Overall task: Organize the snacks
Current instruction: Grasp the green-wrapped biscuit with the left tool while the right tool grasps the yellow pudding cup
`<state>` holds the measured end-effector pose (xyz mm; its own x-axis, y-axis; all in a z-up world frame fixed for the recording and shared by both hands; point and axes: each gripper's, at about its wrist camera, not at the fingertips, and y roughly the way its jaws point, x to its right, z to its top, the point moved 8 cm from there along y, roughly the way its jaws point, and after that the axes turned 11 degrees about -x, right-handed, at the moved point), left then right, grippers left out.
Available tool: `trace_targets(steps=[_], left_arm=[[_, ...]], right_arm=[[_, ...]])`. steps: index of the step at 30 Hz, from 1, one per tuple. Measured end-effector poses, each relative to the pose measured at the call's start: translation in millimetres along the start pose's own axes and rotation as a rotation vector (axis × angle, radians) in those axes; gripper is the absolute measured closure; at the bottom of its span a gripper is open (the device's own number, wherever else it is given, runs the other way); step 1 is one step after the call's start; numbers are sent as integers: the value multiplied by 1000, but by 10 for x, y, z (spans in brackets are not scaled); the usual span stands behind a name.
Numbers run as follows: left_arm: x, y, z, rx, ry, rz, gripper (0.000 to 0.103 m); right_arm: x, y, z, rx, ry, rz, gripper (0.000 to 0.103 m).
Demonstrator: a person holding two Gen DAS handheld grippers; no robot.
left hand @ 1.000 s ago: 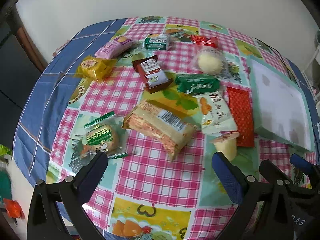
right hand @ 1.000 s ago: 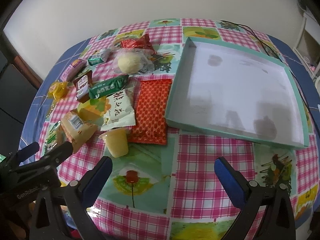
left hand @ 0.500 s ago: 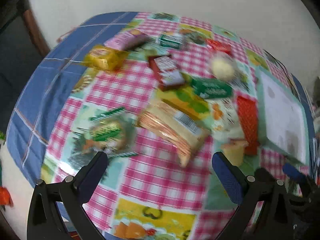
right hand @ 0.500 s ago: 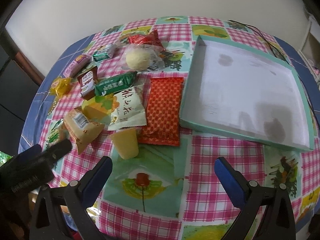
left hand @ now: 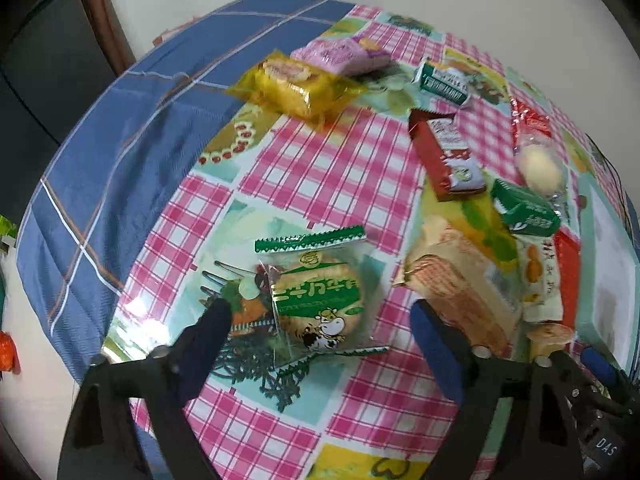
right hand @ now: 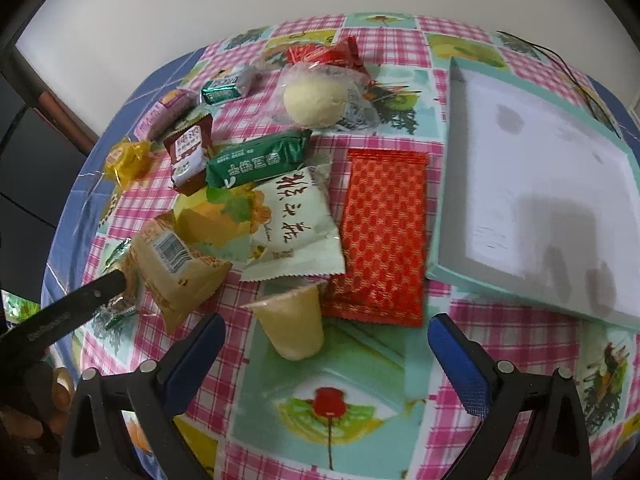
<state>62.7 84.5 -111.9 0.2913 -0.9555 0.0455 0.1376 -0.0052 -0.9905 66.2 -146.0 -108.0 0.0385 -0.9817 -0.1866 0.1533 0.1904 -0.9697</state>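
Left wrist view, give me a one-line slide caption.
Left gripper closing around a round cookie pack on the checkered tablecloth, other snacks scattered beyond.

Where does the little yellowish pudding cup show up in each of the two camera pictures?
Left wrist view: the pudding cup sits at the far right edge, half hidden behind the gripper.
Right wrist view: the cup lies low centre, tipped over.
Shared landmark: the red checked packet beside it.

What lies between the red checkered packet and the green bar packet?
In the right wrist view, the white packet with black writing lies between the red checkered packet and the green bar packet.
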Motion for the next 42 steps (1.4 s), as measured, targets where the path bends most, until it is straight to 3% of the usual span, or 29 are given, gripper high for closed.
trace_targets(steps=[3, 6, 8, 14, 28, 34, 42], left_arm=[[-17, 79, 38, -12, -2, -5, 28], [-25, 113, 69, -15, -6, -8, 37], [-26, 124, 81, -15, -3, -14, 49], [19, 171, 121, -12, 0, -15, 52], [-27, -128, 18, 33, -17, -19, 52], [14, -463, -10, 98, -14, -22, 52], [377, -881, 74, 166, 36, -41, 52]], right_arm=[[-62, 47, 21, -7, -19, -4, 11], [-115, 102, 37, -16, -33, -13, 26], [-151, 119, 44, -17, -43, -8, 38], [-235, 189, 63, -27, -74, -13, 64], [-161, 14, 53, -4, -51, 37, 64], [-163, -240, 81, 63, -46, 78, 64], [-107, -392, 142, 103, -21, 93, 64]])
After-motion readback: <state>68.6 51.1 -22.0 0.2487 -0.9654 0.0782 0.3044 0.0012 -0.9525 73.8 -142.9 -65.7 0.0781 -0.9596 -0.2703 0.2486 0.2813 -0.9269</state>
